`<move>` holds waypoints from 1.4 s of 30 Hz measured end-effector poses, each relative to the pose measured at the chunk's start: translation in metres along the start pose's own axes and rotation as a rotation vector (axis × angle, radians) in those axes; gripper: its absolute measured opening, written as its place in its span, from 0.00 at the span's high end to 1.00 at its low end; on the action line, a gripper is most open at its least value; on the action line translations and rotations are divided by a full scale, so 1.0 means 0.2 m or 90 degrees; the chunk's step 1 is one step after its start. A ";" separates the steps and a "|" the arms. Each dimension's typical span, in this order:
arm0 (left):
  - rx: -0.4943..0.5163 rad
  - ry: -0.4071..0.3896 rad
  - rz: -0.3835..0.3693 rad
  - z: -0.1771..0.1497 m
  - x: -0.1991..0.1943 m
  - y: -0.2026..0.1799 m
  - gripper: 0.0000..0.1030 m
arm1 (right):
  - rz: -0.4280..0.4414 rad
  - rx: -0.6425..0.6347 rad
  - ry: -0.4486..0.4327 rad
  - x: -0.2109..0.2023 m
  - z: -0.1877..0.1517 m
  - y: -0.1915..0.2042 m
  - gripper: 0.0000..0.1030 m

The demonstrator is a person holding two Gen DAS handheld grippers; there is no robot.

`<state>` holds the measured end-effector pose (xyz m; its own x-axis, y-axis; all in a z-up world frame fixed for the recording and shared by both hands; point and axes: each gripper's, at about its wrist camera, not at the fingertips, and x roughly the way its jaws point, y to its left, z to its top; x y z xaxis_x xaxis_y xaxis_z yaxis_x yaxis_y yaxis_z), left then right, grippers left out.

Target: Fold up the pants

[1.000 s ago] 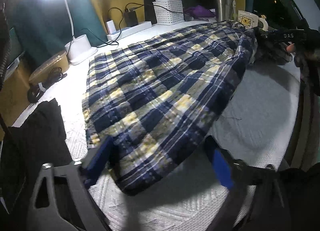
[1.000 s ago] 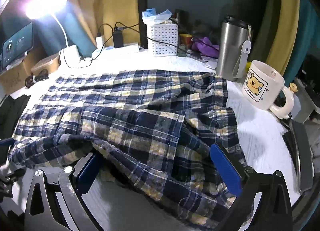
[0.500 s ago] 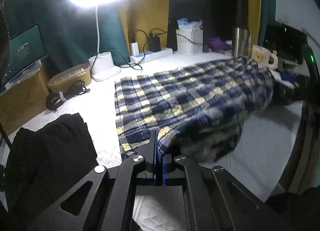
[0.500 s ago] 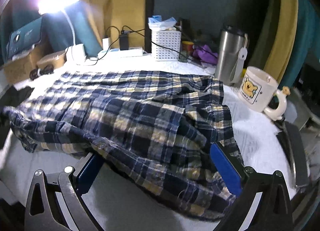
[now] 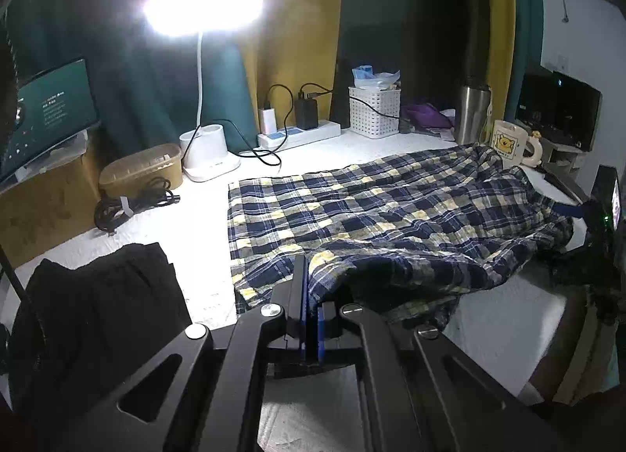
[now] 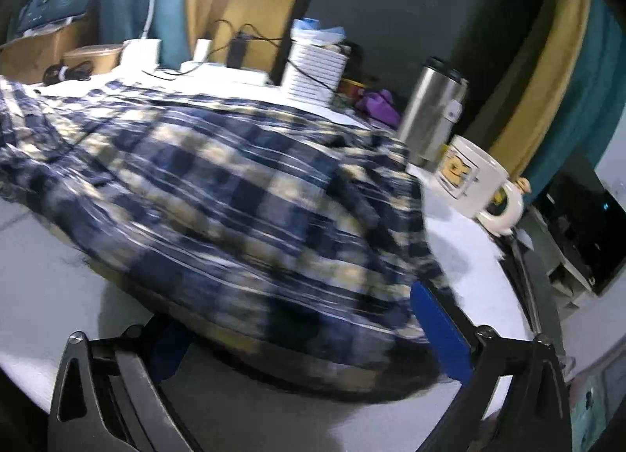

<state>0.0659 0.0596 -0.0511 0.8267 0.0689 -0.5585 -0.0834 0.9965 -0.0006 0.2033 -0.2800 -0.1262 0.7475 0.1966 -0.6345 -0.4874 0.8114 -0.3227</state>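
Blue, white and yellow plaid pants (image 5: 391, 213) lie spread across the white table (image 5: 195, 225). My left gripper (image 5: 311, 307) is shut on the near hem of one leg and holds it lifted above the layer below. In the right wrist view the pants (image 6: 219, 193) look blurred and their waist end bulges up between the blue pads. My right gripper (image 6: 301, 319) is open, with its fingers either side of that raised cloth. The right gripper also shows at the far right of the left wrist view (image 5: 587, 213).
A black garment (image 5: 94, 315) lies at the near left. At the back stand a lit desk lamp (image 5: 203, 154), a power strip (image 5: 301, 133), a white basket (image 5: 373, 111), a steel tumbler (image 6: 434, 107) and a bear mug (image 6: 473, 182). A coiled cable (image 5: 129, 205) lies left.
My left gripper shut on the leg hem and lifted it, pulling back from the pants. My right gripper stayed open and moved with the waist end; its view is now tilted and blurred.
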 end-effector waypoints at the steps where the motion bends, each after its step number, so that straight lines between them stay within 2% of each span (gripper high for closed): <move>1: -0.004 -0.002 -0.005 0.00 -0.01 0.00 0.98 | 0.004 0.008 0.002 0.00 -0.01 -0.03 0.35; 2: -0.008 -0.004 -0.008 0.00 -0.01 0.01 0.98 | 0.006 0.017 0.007 0.01 -0.01 -0.06 0.60; 3: -0.010 -0.005 -0.013 0.00 -0.02 0.01 0.98 | 0.007 0.026 0.010 0.01 -0.02 -0.09 0.75; 9: -0.007 -0.023 -0.024 0.03 -0.10 -0.03 0.99 | 0.013 0.055 -0.009 -0.07 -0.03 -0.17 0.91; 21: 0.024 -0.107 -0.038 0.17 -0.42 -0.14 0.99 | -0.029 0.127 -0.128 -0.47 0.10 -0.36 0.93; 27: 0.058 -0.133 -0.048 0.19 -0.58 -0.21 0.99 | -0.051 0.138 -0.161 -0.62 0.11 -0.42 0.93; 35: 0.098 -0.134 -0.074 0.17 -0.76 -0.29 0.99 | -0.063 0.156 -0.169 -0.75 0.03 -0.43 0.93; 42: 0.109 -0.132 -0.078 0.17 -0.81 -0.28 0.99 | -0.052 0.145 -0.147 -0.83 -0.10 -0.38 0.93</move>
<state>-0.0456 -0.0053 0.0677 0.9224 -0.0613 -0.3814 0.1041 0.9902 0.0926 0.1073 -0.3854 -0.0108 0.8753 0.2246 -0.4283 -0.3277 0.9268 -0.1836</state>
